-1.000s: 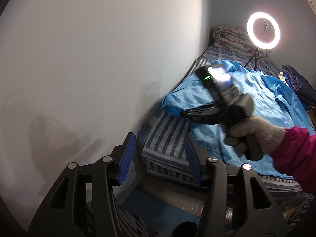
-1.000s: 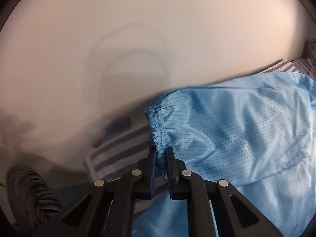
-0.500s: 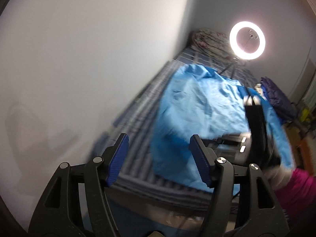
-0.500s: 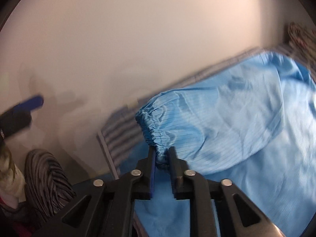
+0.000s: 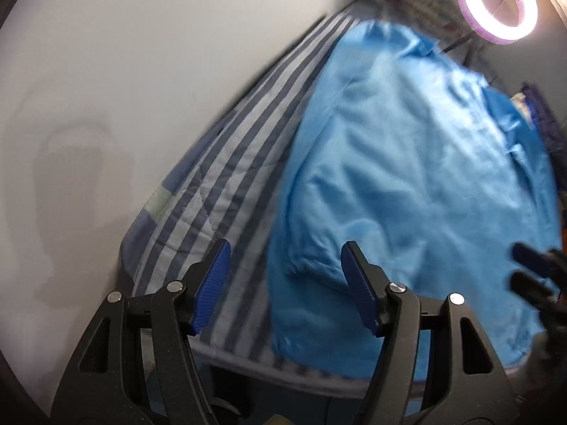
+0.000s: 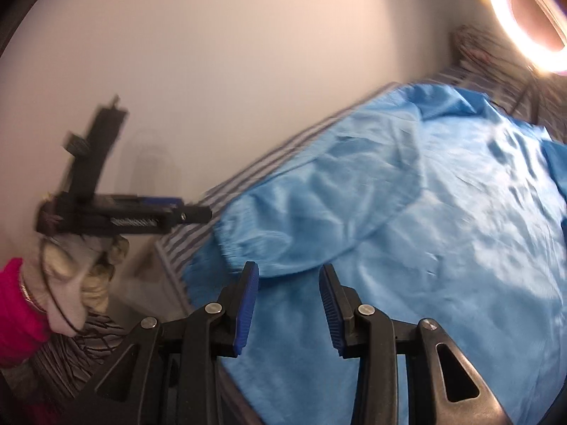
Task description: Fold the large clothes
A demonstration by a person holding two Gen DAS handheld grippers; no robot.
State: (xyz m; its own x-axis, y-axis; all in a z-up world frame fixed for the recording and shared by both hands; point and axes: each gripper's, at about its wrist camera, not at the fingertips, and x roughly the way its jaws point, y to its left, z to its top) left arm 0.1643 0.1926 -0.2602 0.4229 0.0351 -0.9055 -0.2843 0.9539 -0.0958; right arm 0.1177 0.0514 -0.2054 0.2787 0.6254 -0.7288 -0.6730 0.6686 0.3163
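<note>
A large blue garment (image 5: 407,191) lies spread on a bed (image 5: 219,191) with a grey-and-white striped cover, filling most of the mattress. Along the wall (image 5: 124,71) a strip of striped cover stays bare beside the garment's long edge, and the near edge of the bed shows just below the garment's hem. One sleeve (image 6: 312,219) is folded across the body of the garment, its gathered cuff (image 6: 230,248) lying near the bed's corner, close to the bare strip. The left hand-held gripper (image 5: 285,290) hangs above that near corner with its blue pads wide apart and nothing between them; its jaws have just been opening. The right hand-held gripper (image 6: 288,301) stands just short of the cuff, its jaws having just been opening, parted to a moderate gap, and the cloth lies beyond the pads, not pinched. In the right wrist view a gloved hand (image 6: 78,276) with a pink sleeve (image 6: 17,308) holds the left tool beside the wall. A lit ring light (image 5: 498,3) stands at the far end of the bed.
</note>
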